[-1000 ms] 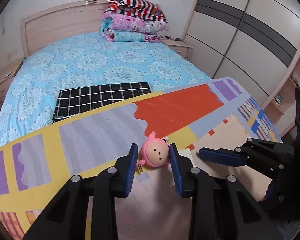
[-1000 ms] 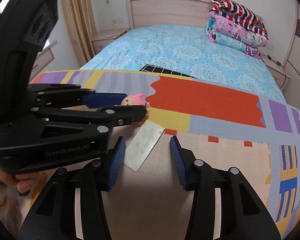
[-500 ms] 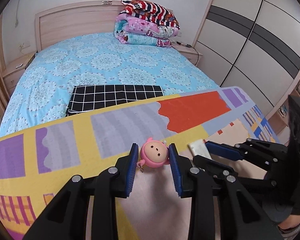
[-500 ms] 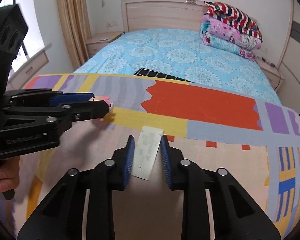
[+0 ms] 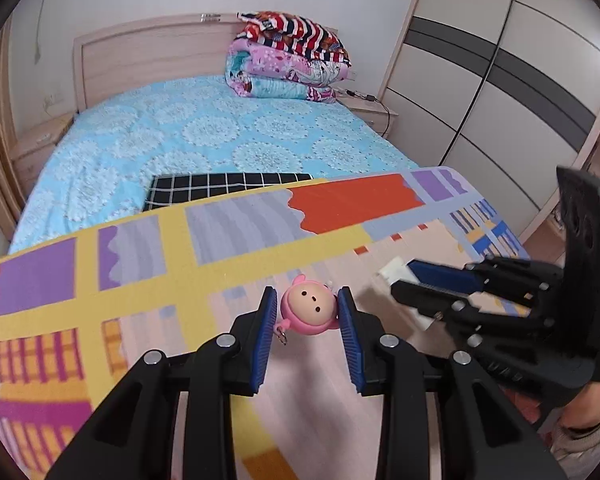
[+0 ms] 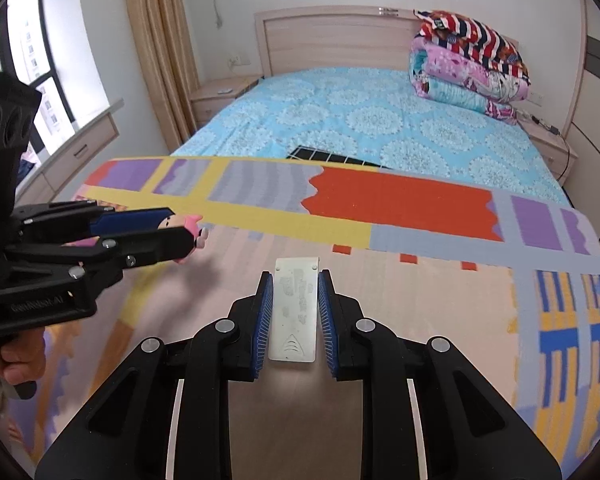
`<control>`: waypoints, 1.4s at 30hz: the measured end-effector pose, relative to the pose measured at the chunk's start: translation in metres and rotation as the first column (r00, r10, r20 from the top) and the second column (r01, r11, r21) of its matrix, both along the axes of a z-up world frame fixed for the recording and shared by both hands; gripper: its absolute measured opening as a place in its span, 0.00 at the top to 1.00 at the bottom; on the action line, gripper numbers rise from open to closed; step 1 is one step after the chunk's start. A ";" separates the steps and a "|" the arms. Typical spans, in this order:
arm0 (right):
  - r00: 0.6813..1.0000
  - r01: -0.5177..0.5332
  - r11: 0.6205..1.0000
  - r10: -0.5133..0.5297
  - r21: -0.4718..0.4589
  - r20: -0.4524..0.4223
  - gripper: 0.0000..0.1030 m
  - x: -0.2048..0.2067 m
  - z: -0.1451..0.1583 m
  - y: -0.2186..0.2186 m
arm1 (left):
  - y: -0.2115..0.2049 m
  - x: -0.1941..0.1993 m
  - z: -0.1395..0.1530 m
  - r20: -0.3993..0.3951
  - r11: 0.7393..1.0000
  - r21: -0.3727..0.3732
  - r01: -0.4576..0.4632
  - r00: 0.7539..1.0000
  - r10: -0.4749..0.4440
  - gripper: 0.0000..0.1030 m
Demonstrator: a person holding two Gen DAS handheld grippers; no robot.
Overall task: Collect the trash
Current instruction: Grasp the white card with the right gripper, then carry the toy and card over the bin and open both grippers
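My left gripper [image 5: 307,300] is shut on a small pink round-headed toy figure [image 5: 310,310] and holds it above the colourful patterned cloth [image 5: 236,236]. It also shows in the right wrist view [image 6: 180,228] at the left, with the toy [image 6: 188,232] between its fingers. My right gripper [image 6: 296,280] is shut on a flat white rectangular packet [image 6: 294,308], lifted off the cloth. In the left wrist view the right gripper [image 5: 404,276] is at the right with the white packet [image 5: 396,270] showing at its tips.
A bed with a blue floral cover [image 5: 204,140] lies behind the cloth. A black checked folded cloth [image 5: 224,190] rests on it. Folded quilts [image 5: 288,60] are stacked by the headboard. A wardrobe [image 5: 500,92] stands at the right, a curtain [image 6: 160,48] and window at the left.
Both grippers have closed further and lifted: the left holds the pink toy, the right now grips the white packet. The two grippers have moved apart.
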State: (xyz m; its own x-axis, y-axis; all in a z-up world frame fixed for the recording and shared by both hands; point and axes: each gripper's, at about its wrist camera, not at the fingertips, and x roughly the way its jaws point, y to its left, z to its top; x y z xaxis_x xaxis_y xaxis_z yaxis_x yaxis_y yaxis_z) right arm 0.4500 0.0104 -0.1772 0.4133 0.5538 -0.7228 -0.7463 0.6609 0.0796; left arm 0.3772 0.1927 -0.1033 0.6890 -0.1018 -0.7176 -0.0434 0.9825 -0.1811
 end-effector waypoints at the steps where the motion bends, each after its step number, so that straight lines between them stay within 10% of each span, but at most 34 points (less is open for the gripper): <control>1: 1.000 -0.002 1.000 0.002 0.006 0.008 0.77 -0.006 0.006 -0.004 | -0.004 -0.005 0.003 0.007 1.000 0.003 0.007 1.000 -0.007 0.70; 22: 0.995 -0.083 0.996 0.082 0.019 0.050 0.77 -0.141 0.036 -0.086 | -0.091 -0.149 0.053 0.084 0.999 0.031 0.045 0.995 -0.047 0.70; 42: 0.984 -0.168 0.985 0.171 0.048 -0.055 0.77 -0.251 -0.014 -0.179 | -0.165 -0.285 0.010 0.102 0.996 -0.060 0.064 0.993 -0.057 0.70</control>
State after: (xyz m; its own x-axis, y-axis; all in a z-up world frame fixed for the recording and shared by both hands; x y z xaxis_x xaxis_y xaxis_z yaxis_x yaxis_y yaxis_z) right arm 0.1993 -0.1689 -0.1908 0.2682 0.6436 -0.7169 -0.8404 0.5201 0.1525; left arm 0.0920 0.0276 -0.0935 0.7482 -0.1880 -0.6363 0.0371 0.9694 -0.2428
